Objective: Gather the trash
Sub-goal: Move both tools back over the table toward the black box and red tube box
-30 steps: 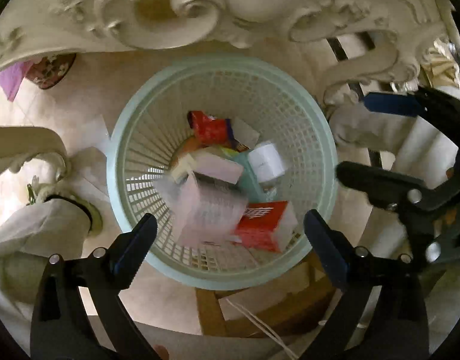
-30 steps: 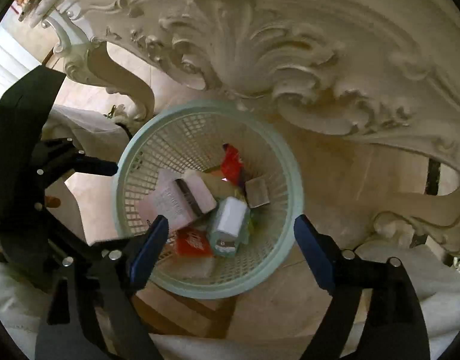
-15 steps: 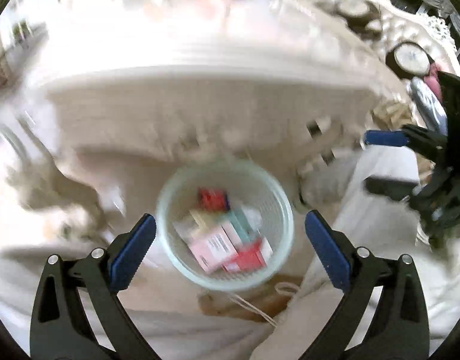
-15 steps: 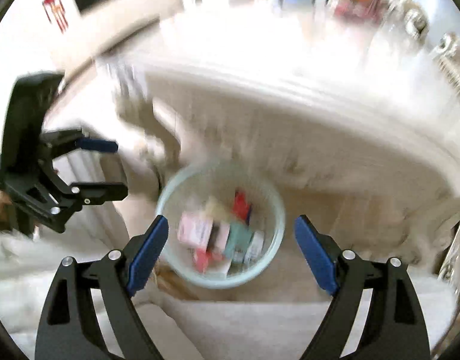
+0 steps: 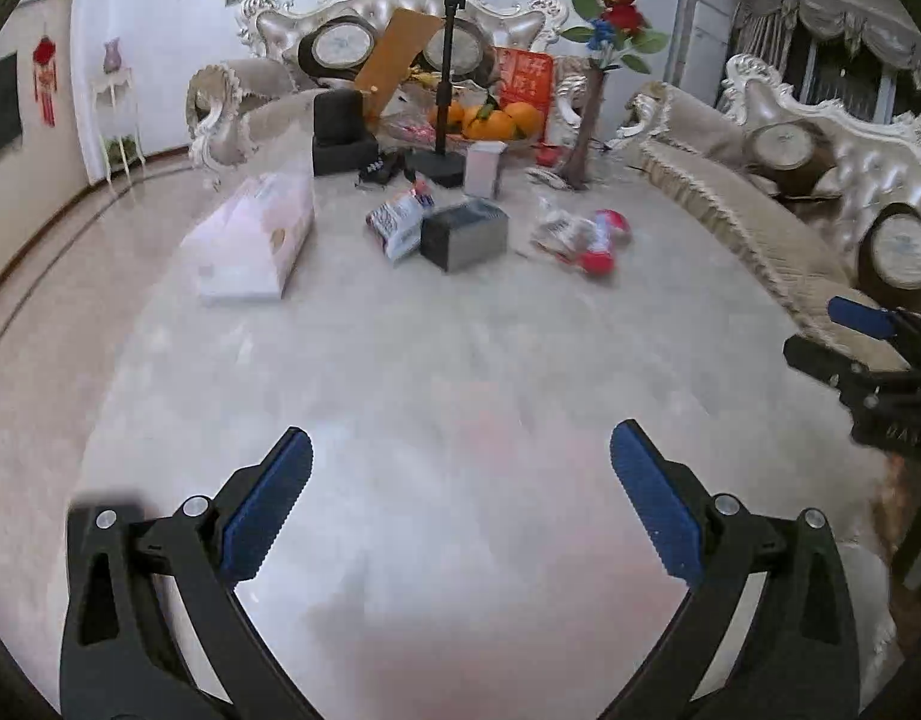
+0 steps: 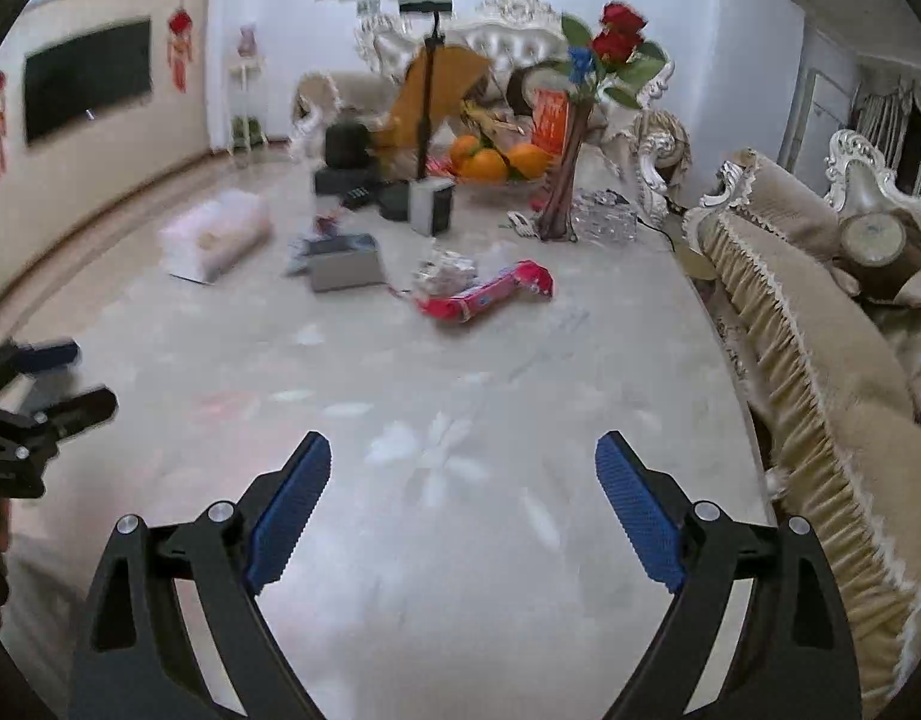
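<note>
Both views look across a pale marble table top (image 5: 460, 360). Far along it lie loose items: a grey box (image 5: 465, 234), a blue-and-white wrapper (image 5: 397, 222), a red-and-clear wrapper (image 5: 583, 237) and a pink-white tissue pack (image 5: 250, 246). My left gripper (image 5: 460, 468) hangs open over bare table, nothing between its fingers. My right gripper (image 6: 463, 468) is also above bare table with its jaws opening and empty. From the right wrist view the red wrapper (image 6: 487, 294) and grey box (image 6: 346, 267) lie well ahead. Each gripper shows at the edge of the other's view. The trash basket is hidden.
At the far end stand a black phone stand (image 5: 442, 120), a black box (image 5: 340, 132), oranges (image 5: 490, 117), a small white box (image 5: 483, 169) and a vase of roses (image 5: 580, 132). A fringed sofa (image 6: 820, 360) runs along the right edge. A glass dish (image 6: 604, 216) sits near the vase.
Both grippers rose from above the mint basket under the table and tilted up to look over the table top. The basket has left both views.
</note>
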A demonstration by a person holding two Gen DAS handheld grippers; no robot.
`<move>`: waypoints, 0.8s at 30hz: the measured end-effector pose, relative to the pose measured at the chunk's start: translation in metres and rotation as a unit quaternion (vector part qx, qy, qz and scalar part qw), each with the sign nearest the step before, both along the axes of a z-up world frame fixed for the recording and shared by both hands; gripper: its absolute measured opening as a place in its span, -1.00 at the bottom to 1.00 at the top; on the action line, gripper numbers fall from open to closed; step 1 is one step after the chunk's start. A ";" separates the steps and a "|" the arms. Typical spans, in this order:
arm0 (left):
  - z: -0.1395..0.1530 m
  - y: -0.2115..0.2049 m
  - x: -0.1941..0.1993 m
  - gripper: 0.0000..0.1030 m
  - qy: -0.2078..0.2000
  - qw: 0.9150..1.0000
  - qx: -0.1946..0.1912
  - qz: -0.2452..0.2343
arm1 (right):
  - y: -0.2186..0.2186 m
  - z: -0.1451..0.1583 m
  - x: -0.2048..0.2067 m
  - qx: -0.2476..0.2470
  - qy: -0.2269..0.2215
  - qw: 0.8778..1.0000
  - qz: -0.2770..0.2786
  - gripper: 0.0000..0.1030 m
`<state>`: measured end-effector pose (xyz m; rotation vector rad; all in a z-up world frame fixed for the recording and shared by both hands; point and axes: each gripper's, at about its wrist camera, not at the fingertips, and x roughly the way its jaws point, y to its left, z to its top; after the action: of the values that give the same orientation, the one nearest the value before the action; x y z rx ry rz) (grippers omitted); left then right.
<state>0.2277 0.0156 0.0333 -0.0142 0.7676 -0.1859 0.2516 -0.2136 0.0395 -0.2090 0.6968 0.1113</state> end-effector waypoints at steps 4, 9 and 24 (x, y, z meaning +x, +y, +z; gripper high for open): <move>-0.008 -0.007 0.056 0.88 -0.002 1.000 -0.017 -0.019 | 0.009 -0.022 0.063 -0.005 0.027 1.000 -0.012 0.67; -0.019 -0.010 0.112 0.88 0.010 0.999 -0.021 -0.029 | 0.026 -0.040 0.116 -0.029 0.047 0.998 -0.021 0.67; -0.042 -0.016 0.217 0.88 0.040 0.993 -0.059 -0.098 | 0.021 -0.066 0.191 -0.054 0.082 0.995 -0.003 0.67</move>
<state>0.4451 -0.0004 -0.0086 -0.0587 0.8375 -0.4197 0.4425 -0.1923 -0.0262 -0.3032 0.8675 0.0848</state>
